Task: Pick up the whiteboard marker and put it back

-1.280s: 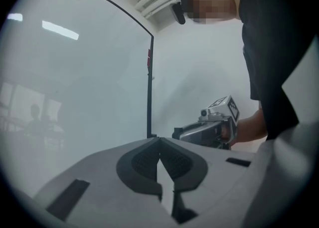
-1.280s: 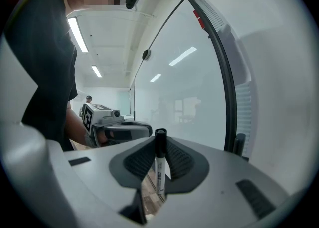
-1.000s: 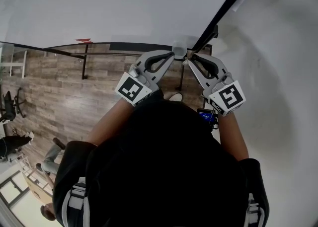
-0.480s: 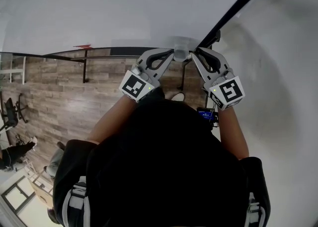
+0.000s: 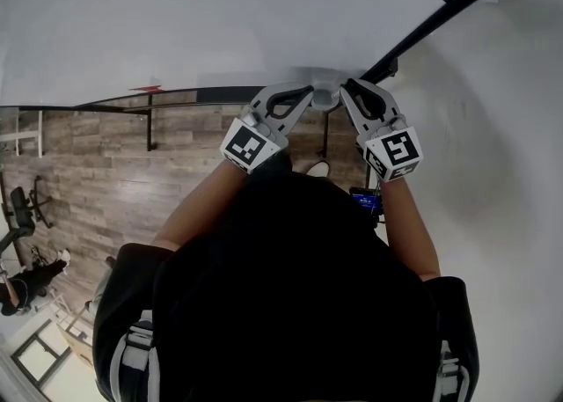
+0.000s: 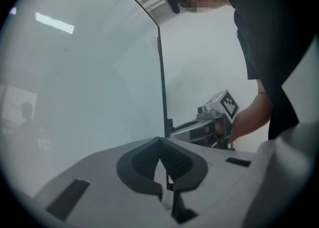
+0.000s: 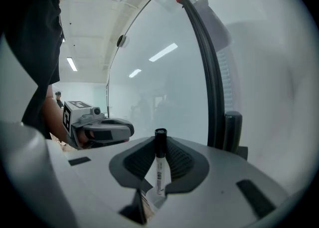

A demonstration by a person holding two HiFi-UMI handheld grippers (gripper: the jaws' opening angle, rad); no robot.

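The whiteboard marker (image 7: 159, 164), white with a black cap, stands upright between the pads of my right gripper (image 7: 160, 147), which is shut on it. In the head view my right gripper (image 5: 348, 90) is held up at the lower edge of the whiteboard (image 5: 220, 22). My left gripper (image 5: 306, 92) is just to its left, their tips close together. In the left gripper view the left gripper (image 6: 160, 143) has its fingertips touching and nothing between them. A small pale grey piece (image 5: 325, 95) shows between the two grippers; I cannot tell what it is.
A black frame bar (image 7: 207, 72) runs up the whiteboard's edge, with a black cylindrical fitting (image 7: 233, 131) at its foot. A black pole (image 5: 431, 22) crosses diagonally at the upper right. Wood flooring (image 5: 97, 180) lies below, with a chair at the far left.
Both grippers have shifted a little up the picture toward the board's lower edge and drawn closer together. The marker stays in the right gripper.
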